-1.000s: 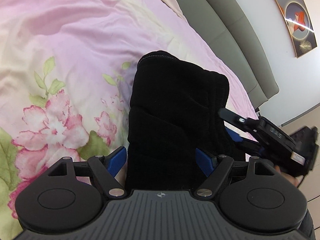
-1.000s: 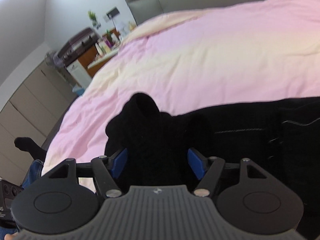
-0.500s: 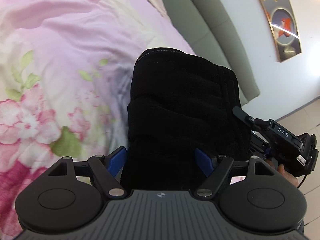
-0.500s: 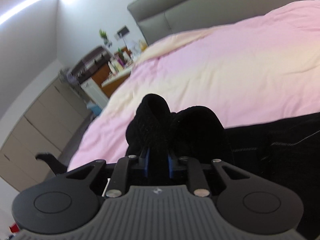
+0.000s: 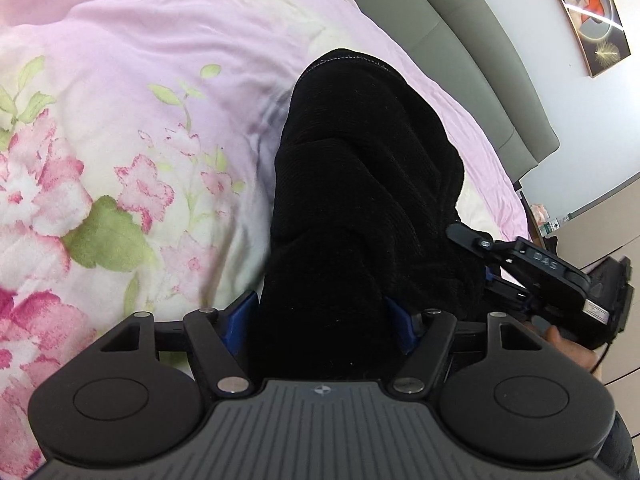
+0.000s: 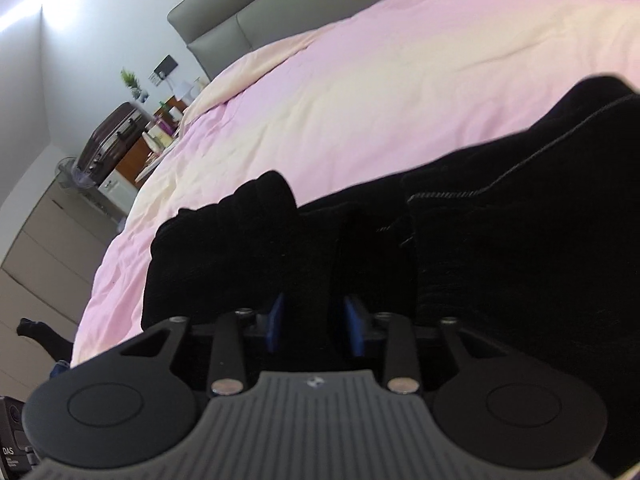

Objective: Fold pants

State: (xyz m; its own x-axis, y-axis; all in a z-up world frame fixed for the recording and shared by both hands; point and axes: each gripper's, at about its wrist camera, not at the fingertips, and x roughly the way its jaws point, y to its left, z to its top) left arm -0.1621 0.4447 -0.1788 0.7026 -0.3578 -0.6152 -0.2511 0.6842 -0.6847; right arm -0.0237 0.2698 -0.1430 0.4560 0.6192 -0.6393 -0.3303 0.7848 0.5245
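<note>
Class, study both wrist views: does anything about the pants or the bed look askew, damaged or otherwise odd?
Nothing looks damaged or spilled. The black pants are bunched into thick uneven folds on the floral quilt rather than lying flat. The right gripper pinches one ridge; cloth fills the left gripper, grip unclear.

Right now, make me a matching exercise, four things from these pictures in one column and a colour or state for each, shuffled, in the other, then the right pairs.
Things:
1. pants
2. duvet
3. headboard
4. right gripper

Colours or states:
A. grey, padded
B. pink with a flower print
C. black, bunched up
D. pinching a fold of cloth

Pairs: 1-C, 2-B, 3-A, 4-D
</note>
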